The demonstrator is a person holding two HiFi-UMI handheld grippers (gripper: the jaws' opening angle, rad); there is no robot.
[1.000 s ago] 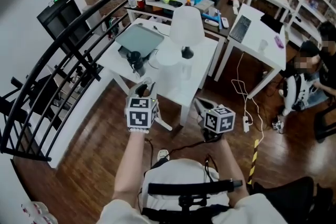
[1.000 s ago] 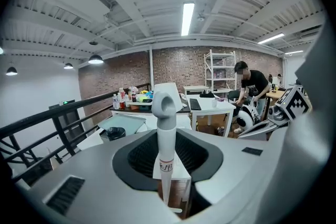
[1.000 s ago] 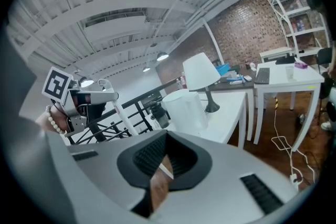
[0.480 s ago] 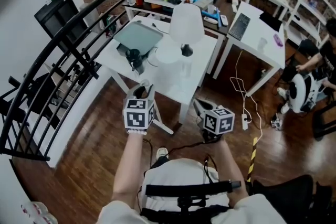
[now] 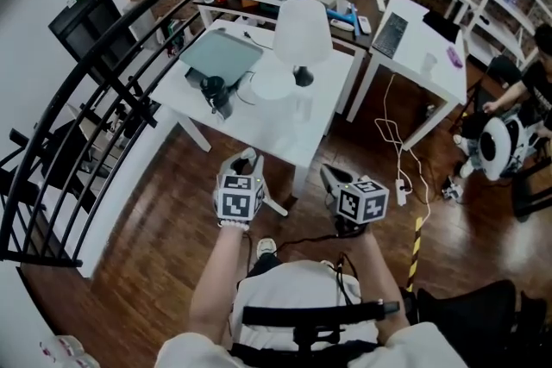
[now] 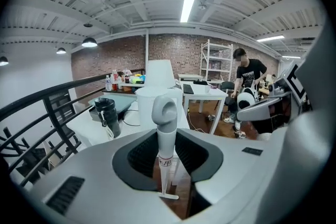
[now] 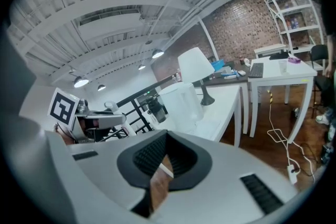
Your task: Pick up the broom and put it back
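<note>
The broom is a white stick with a hanging loop (image 6: 167, 110) at its top end. It runs down between the left jaws to a small white head (image 6: 169, 196) on the wooden floor. In the head view my left gripper (image 5: 244, 163) is shut on that stick in front of the white table (image 5: 323, 129), and the broom's foot (image 5: 274, 205) shows just right of it. My right gripper (image 5: 333, 178) hangs level beside it. In the right gripper view its jaws (image 7: 155, 181) stand a narrow gap apart, with only floor behind.
A white lamp (image 5: 302, 32), a grey tray (image 5: 220, 56) and a black flask (image 5: 213, 90) stand on the table. A black railing (image 5: 86, 112) runs along the left. A power strip and cables (image 5: 399, 190) lie on the floor at right, where a person (image 5: 517, 99) sits.
My left gripper has sunk with the broom stick and now sits lower and slightly right in the head view. The right gripper has stayed put.
</note>
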